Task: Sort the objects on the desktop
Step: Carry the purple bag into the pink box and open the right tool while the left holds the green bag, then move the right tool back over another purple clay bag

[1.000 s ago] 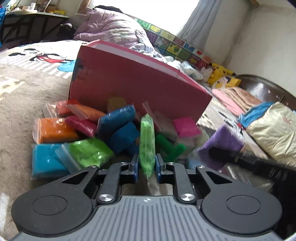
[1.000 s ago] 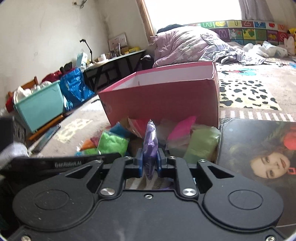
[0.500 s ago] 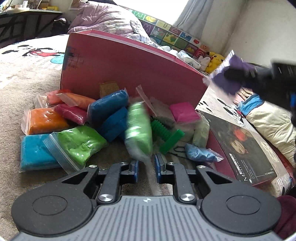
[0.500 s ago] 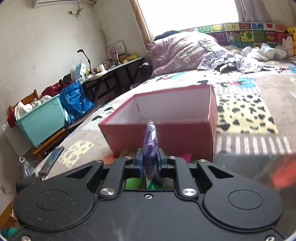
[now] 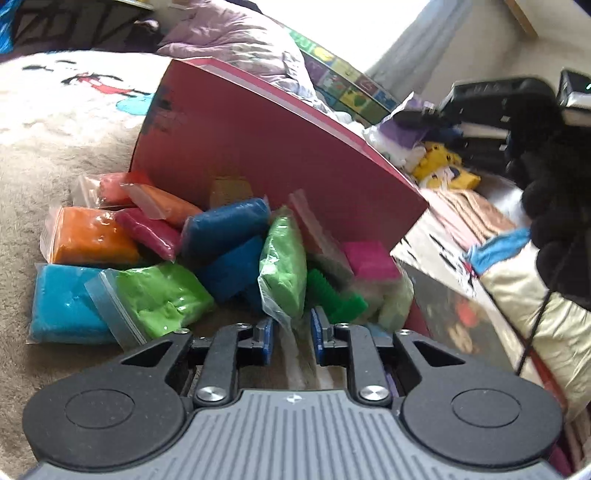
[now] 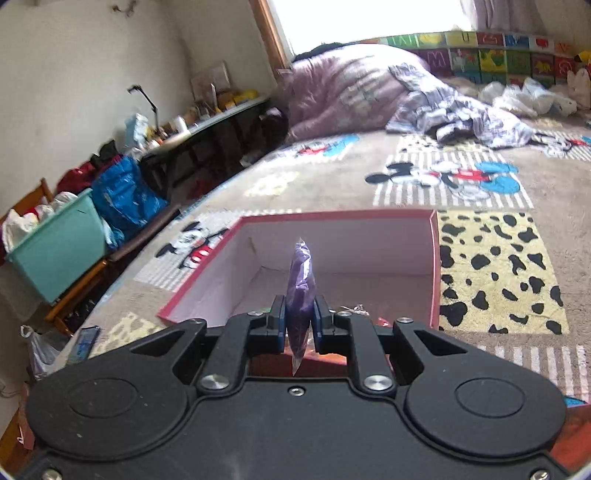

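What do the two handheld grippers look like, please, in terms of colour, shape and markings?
Both are matte black with two round discs, silver screws and short blue-padded fingers. The left gripper has a grey ribbed body with a small white logo. The right gripper has a plain black body. In the left view, a black-gloved hand shows.

Bright window (image 6: 354, 18) lights a cartoon-print carpet (image 6: 443, 177) (cluttered desk (image 6: 207, 122) by the wall)
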Motion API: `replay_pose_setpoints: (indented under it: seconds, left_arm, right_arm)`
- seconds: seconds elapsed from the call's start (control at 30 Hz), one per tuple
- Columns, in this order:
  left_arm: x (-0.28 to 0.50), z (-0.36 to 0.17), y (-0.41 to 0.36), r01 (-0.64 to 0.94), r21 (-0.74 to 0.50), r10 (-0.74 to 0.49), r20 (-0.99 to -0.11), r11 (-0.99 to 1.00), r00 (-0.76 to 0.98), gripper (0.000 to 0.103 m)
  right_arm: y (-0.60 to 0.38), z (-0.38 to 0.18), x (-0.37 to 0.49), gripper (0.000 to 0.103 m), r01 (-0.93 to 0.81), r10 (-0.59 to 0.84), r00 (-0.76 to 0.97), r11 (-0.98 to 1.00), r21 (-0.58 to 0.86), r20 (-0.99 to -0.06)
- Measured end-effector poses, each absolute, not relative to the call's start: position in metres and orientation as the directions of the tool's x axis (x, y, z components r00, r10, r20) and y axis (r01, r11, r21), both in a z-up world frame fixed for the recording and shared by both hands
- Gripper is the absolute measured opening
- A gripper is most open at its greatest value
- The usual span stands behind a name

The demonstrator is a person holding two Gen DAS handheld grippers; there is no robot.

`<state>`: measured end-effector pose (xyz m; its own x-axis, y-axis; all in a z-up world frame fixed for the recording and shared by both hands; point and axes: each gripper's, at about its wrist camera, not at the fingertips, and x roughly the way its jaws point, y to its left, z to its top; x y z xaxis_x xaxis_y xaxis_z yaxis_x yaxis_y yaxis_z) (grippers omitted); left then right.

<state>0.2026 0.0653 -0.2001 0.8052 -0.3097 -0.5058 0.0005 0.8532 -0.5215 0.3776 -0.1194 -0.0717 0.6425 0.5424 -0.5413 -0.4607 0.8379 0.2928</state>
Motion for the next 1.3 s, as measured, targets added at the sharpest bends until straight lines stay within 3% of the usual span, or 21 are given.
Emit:
replay_pose_setpoints:
  seconds: [0.03, 0.1, 0.3, 0.37, 0.43, 0.5, 0.73, 0.83, 0.97, 1.03, 1.07, 1.1, 1.3]
  left_arm:
    - [0.203, -0.2, 0.067, -0.003, -0.531, -0.31, -0.498, 0.847, 0.81, 0.051]
    - [0.201, -0.198, 0.069, -0.012, -0.542, -0.3, -0.483, 0.84, 0.823, 0.071]
    - [0.204, -0.199, 0.069, -0.005, -0.526, -0.279, -0.458, 0.85, 0.844, 0.071]
    - [0.205, -0.198, 0.068, -0.001, -0.508, -0.268, -0.457, 0.862, 0.848, 0.065]
    - [0.207, -0.198, 0.067, -0.008, -0.486, -0.253, -0.468, 0.874, 0.846, 0.043]
    - [0.209, -0.198, 0.068, -0.012, -0.482, -0.249, -0.474, 0.876, 0.844, 0.034]
    - [0.21, -0.199, 0.067, 0.016, -0.482, -0.275, -0.472, 0.876, 0.838, 0.021]
    - [0.212, -0.2, 0.065, 0.031, -0.482, -0.29, -0.473, 0.876, 0.832, 0.02]
    - [0.213, -0.202, 0.067, 0.04, -0.496, -0.306, -0.47, 0.868, 0.828, 0.02]
    - [0.214, -0.202, 0.068, 0.042, -0.499, -0.31, -0.469, 0.865, 0.827, 0.02]
    - [0.214, -0.202, 0.068, 0.042, -0.498, -0.31, -0.469, 0.866, 0.827, 0.02]
    - [0.214, -0.202, 0.068, 0.043, -0.496, -0.31, -0.47, 0.867, 0.827, 0.02]
    - [0.213, -0.201, 0.066, 0.048, -0.485, -0.307, -0.47, 0.873, 0.828, 0.02]
  right_arm:
    - [-0.118, -0.074, 0.383, 0.014, -0.452, 0.535, 0.638, 0.843, 0.292, -0.555]
    - [-0.117, -0.078, 0.394, 0.014, -0.432, 0.521, 0.629, 0.851, 0.299, -0.576]
    - [-0.108, -0.088, 0.417, 0.014, -0.38, 0.493, 0.588, 0.868, 0.318, -0.642]
    - [-0.105, -0.091, 0.425, 0.014, -0.36, 0.472, 0.576, 0.879, 0.312, -0.667]
    - [-0.101, -0.095, 0.432, 0.014, -0.342, 0.452, 0.564, 0.89, 0.303, -0.691]
    - [-0.098, -0.098, 0.44, 0.014, -0.327, 0.433, 0.553, 0.899, 0.292, -0.712]
    - [-0.086, -0.107, 0.465, 0.014, -0.277, 0.361, 0.515, 0.928, 0.247, -0.778]
    - [-0.085, -0.109, 0.471, 0.015, -0.258, 0.327, 0.516, 0.941, 0.22, -0.792]
    - [-0.093, -0.107, 0.47, 0.025, -0.247, 0.344, 0.529, 0.937, 0.247, -0.776]
    - [-0.097, -0.102, 0.466, 0.04, -0.255, 0.366, 0.547, 0.93, 0.266, -0.753]
    - [-0.098, -0.098, 0.463, 0.062, -0.253, 0.354, 0.57, 0.934, 0.251, -0.742]
    - [-0.1, -0.092, 0.458, 0.068, -0.257, 0.342, 0.596, 0.938, 0.231, -0.726]
    - [-0.117, -0.064, 0.421, 0.068, -0.32, 0.387, 0.676, 0.921, 0.223, -0.627]
